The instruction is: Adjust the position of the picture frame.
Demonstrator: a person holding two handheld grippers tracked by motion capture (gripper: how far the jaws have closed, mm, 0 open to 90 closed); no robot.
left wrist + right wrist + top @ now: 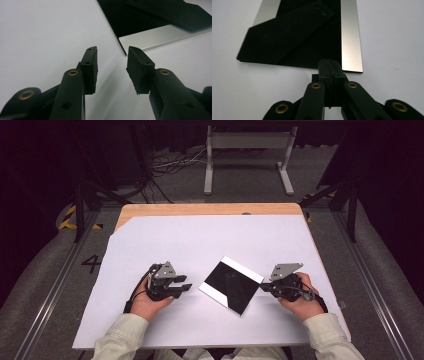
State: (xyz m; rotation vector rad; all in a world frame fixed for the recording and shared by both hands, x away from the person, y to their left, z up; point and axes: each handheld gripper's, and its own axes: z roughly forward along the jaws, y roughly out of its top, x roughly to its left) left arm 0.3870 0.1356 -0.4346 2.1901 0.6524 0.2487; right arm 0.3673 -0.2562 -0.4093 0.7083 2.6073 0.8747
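A person sits at the near edge of a table covered by a white sheet, both forearms in pale sleeves reaching in from the near side. Each hand holds a black two-jaw gripper low over the sheet.

The left hand wraps its gripper from below. The left gripper points right, toward a flat square panel. Its jaws are released, spread apart with nothing between them, and the panel's near corner lies just beyond the tips.

The panel lies flat near the middle of the sheet, turned like a diamond. Its surface is glossy black, with silvery strips along two opposite edges.

The right hand grips its tool from the right, wrist angled inward. The right gripper points left, its jaws clenched together on nothing, with the tips at the panel's right edge. Whether they touch it cannot be told.

On the floor to the left of the table, a painted "4" can be read. No writing shows on the panel.
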